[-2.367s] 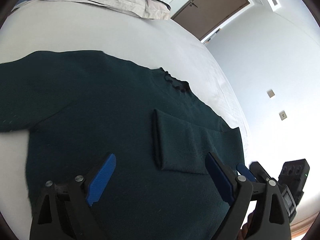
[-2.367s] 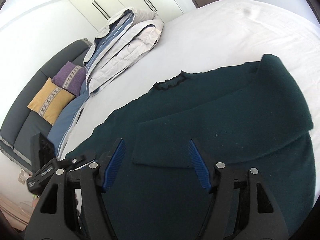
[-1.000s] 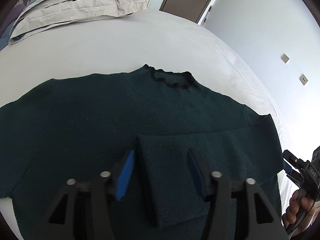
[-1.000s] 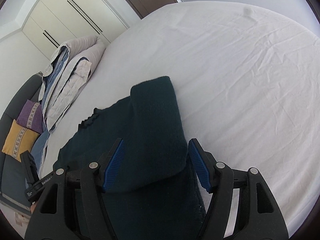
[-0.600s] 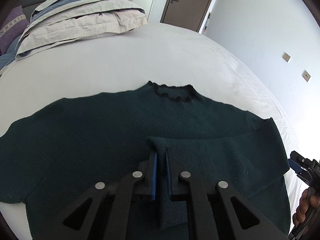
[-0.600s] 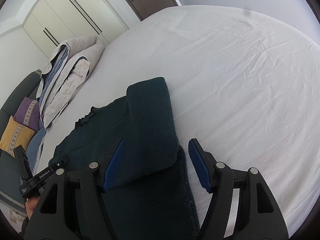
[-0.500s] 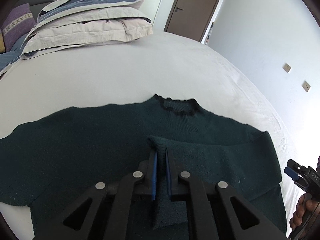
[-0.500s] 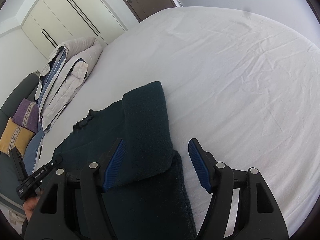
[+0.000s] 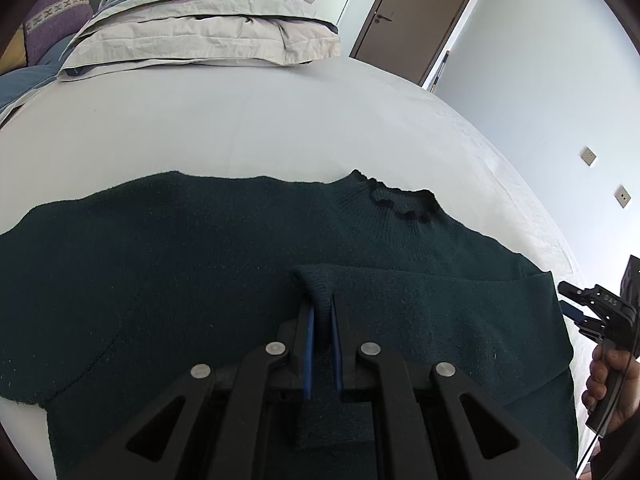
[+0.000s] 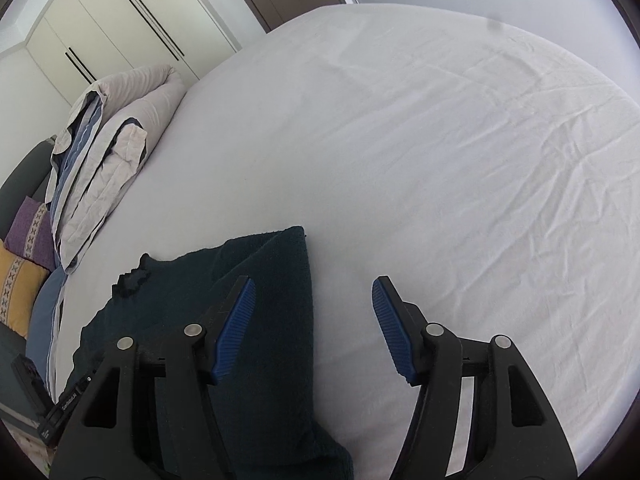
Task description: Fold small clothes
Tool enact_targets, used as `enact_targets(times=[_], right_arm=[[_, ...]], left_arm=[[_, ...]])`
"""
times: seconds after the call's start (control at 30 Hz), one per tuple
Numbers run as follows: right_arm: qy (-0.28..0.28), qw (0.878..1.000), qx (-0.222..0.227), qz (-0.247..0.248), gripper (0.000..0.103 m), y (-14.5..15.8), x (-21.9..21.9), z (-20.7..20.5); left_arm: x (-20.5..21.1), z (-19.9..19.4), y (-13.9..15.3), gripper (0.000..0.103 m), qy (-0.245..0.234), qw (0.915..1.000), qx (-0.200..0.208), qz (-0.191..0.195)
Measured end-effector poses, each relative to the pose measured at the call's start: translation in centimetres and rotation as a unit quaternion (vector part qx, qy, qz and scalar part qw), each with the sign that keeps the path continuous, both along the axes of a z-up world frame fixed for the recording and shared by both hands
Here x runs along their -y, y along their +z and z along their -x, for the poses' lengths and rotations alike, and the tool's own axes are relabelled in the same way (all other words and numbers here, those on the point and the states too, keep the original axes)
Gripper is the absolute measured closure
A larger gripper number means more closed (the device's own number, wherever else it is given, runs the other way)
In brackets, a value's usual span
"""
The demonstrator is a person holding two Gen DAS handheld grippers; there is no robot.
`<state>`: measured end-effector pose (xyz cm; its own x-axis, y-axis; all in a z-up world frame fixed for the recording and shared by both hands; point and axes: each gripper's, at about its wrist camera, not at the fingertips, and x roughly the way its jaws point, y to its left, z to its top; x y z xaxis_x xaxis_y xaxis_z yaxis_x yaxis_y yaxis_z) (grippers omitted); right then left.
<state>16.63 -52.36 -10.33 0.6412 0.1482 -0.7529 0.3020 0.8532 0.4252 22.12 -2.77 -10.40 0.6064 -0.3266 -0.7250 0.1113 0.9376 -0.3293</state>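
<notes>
White bed sheet [image 10: 460, 152] fills the scene, with folded bedding [image 9: 208, 28] stacked at its far end. Spread flat across it is a dark green sweater [image 9: 160, 264], one sleeve [image 9: 432, 312] already laid over the chest. The cuff of that sleeve is pinched between the narrow jaws of the left gripper [image 9: 321, 340]. The right gripper [image 10: 312, 332] hovers with jaws wide and empty over the sweater's side edge. The sleeve fold appears to be in hand; next, the cuff is probably to be placed and released.
</notes>
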Motion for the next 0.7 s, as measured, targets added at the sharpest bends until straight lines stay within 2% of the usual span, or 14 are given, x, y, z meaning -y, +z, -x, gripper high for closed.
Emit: enact_targets(times=[0.03,0.17,0.4,0.47,0.53,0.63,0.67,0.7], right_arm=[[0.005,1.000,-0.009,0.008,0.059,-0.4,-0.2,-0.8],[0.021,0.998,-0.025,0.052,0.096,-1.0,-0.7,-2.5],[0.006,0.998,-0.030,0.051,0.102,-1.9,0.4,-3.6],[-0.018,0.997,-0.032,0.068,0.103,-1.6,0.8,-3.2],[-0.036,0.998,-0.019,0.041,0.103,-1.2,1.7,-2.3],[-0.033,0.999,0.000,0.018,0.091,0.4,1.1,0.8],[-0.029,0.999,0.015,0.025,0.074,1.1,0.4,2.2],[-0.028,0.999,0.021,0.041,0.046,1.6,-0.4,3.4]], left_arm=[[0.0,0.1,0.2,0.095,-0.001,1.0000,0.003,0.001],[0.4,0.5,0.4,0.095,-0.005,0.9999,0.009,-0.003],[-0.1,0.1,-1.1,0.095,0.005,0.9999,-0.011,0.010],[-0.2,0.2,-0.9,0.095,0.005,0.9999,-0.011,0.010],[-0.3,0.5,-0.8,0.095,0.003,0.9998,-0.012,0.014],[-0.4,0.8,-1.1,0.094,-0.001,0.9998,-0.014,0.015],[-0.5,0.8,-1.2,0.094,0.001,0.9997,-0.015,0.018],[-0.6,0.7,-1.4,0.093,0.002,0.9996,-0.017,0.020]])
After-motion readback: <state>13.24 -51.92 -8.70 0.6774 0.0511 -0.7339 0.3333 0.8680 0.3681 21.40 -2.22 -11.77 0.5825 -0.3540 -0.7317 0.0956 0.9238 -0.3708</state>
